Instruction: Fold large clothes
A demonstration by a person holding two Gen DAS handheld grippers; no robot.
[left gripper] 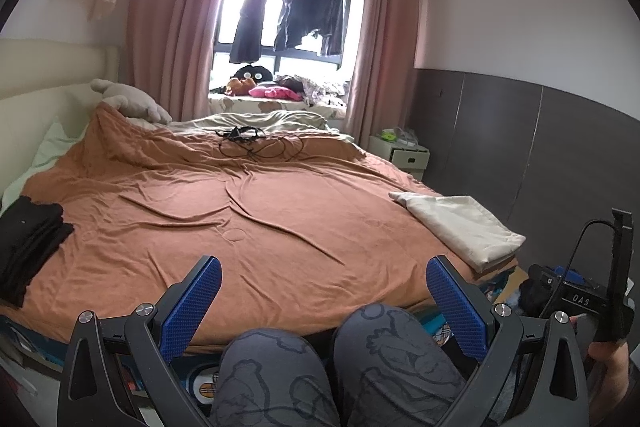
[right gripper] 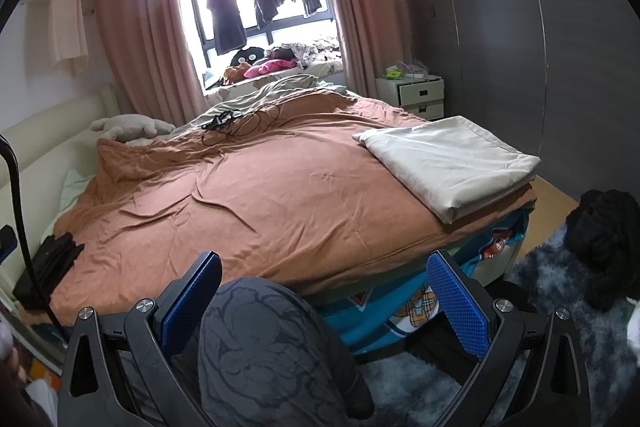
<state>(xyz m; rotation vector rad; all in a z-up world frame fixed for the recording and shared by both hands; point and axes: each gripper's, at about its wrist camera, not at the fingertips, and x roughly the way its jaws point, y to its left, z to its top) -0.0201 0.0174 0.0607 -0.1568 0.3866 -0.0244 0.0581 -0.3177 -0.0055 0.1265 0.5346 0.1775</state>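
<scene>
A folded cream cloth (left gripper: 460, 227) (right gripper: 452, 163) lies flat at the right front corner of the bed, on the orange-brown cover (left gripper: 260, 219) (right gripper: 260, 195). A folded stack of black clothes (left gripper: 28, 243) (right gripper: 52, 259) sits at the bed's left edge. On the rug to the right lies a black heap of fabric (right gripper: 604, 247). My left gripper (left gripper: 324, 261) hangs open over the person's knees (left gripper: 320, 367), short of the bed's front edge. My right gripper (right gripper: 325, 255) is open too, above one knee (right gripper: 260, 347). Neither holds anything.
A tangle of black cables (left gripper: 252, 139) and a grey plush toy (left gripper: 132, 99) lie at the far end of the bed. A white nightstand (right gripper: 416, 95) stands by the dark wardrobe wall. A grey shaggy rug (right gripper: 560, 307) covers the floor at right. Dark clothes hang at the window (left gripper: 288, 11).
</scene>
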